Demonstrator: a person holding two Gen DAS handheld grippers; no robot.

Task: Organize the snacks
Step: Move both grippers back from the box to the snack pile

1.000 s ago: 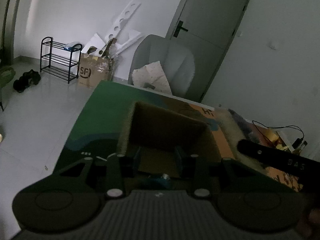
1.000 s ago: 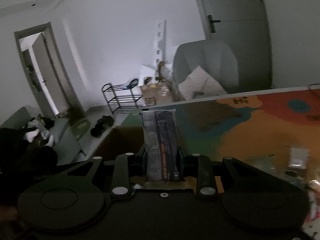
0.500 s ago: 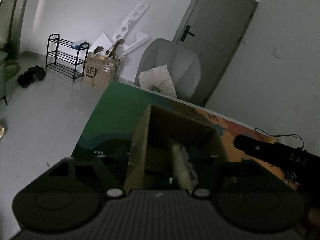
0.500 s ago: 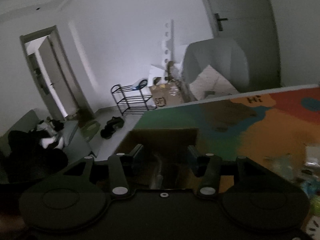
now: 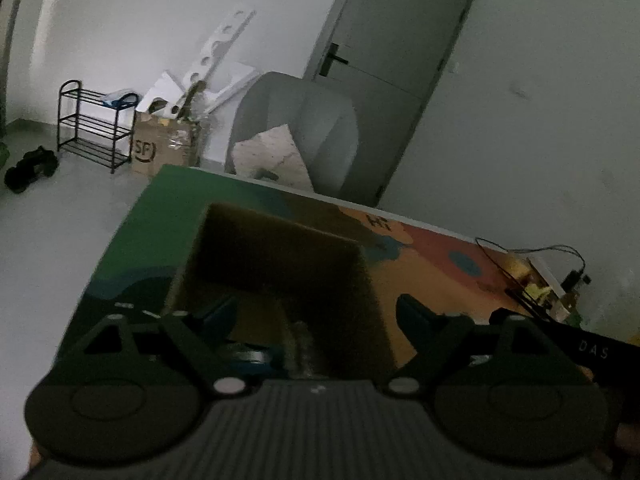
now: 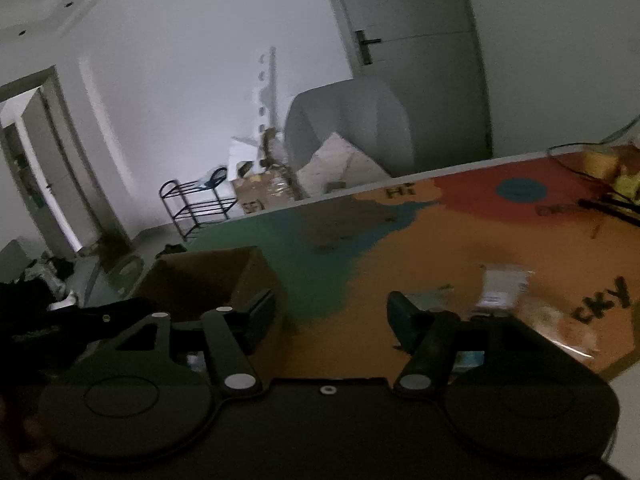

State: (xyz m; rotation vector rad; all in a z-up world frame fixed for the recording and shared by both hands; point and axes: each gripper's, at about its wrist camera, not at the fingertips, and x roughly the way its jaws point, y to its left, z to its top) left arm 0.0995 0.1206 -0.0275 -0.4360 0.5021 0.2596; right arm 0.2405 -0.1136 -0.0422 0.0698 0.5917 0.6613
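Dimly, square brown cardboard box (image 5: 280, 264) on glossy multicoloured mat (image 6: 420, 248)

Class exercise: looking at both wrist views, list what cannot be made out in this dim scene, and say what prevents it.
- Contents of the cardboard box: left wrist view, dark interior, the left gripper body covers the bottom.
- Snack packets on the mat: right wrist view, motion blur, labels unreadable.
- Clutter at the table's far corner: left wrist view, too small and dim.

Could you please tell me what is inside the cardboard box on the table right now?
In the left wrist view, the cardboard box holds an upright crinkly packet and a bluish item beside it. The left tool's body covers the near floor, and the deep shadow hides anything else.
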